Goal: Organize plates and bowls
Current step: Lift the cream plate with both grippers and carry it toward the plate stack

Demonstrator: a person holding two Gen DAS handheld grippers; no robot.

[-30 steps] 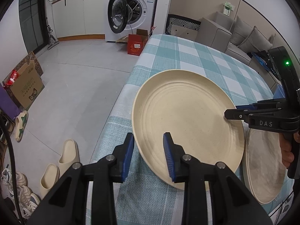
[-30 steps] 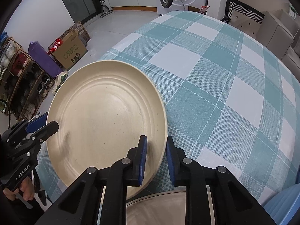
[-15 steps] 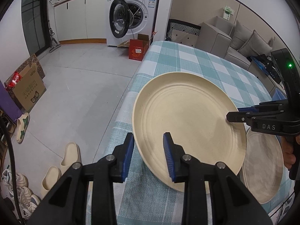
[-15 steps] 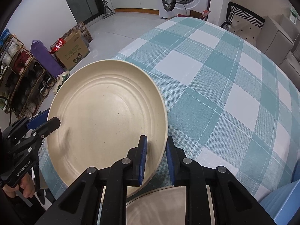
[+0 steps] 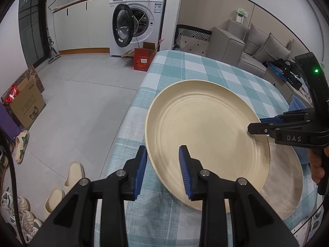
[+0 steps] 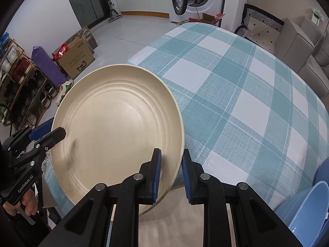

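Note:
A cream plate (image 5: 207, 135) is held in the air over the near left corner of the checked table (image 5: 201, 70), partly over a second cream plate (image 5: 287, 183) lying on the cloth. My left gripper (image 5: 163, 170) is shut on the plate's near rim. My right gripper (image 6: 171, 175) is shut on the opposite rim of the same plate (image 6: 117, 127). Each gripper shows in the other's view, the right one (image 5: 255, 125) and the left one (image 6: 51, 131). The second plate (image 6: 170, 224) lies under my right gripper.
A blue bowl (image 6: 306, 207) stands at the right on the table. The table's left edge (image 5: 127, 115) drops to the floor, where slippers (image 5: 65, 183) and a cardboard box (image 5: 26, 105) lie. A washing machine (image 5: 135, 20) and a sofa (image 5: 246, 49) are behind.
Both grippers have lifted the plate a little; the views tilt up and more of the room shows. The grips have not changed.

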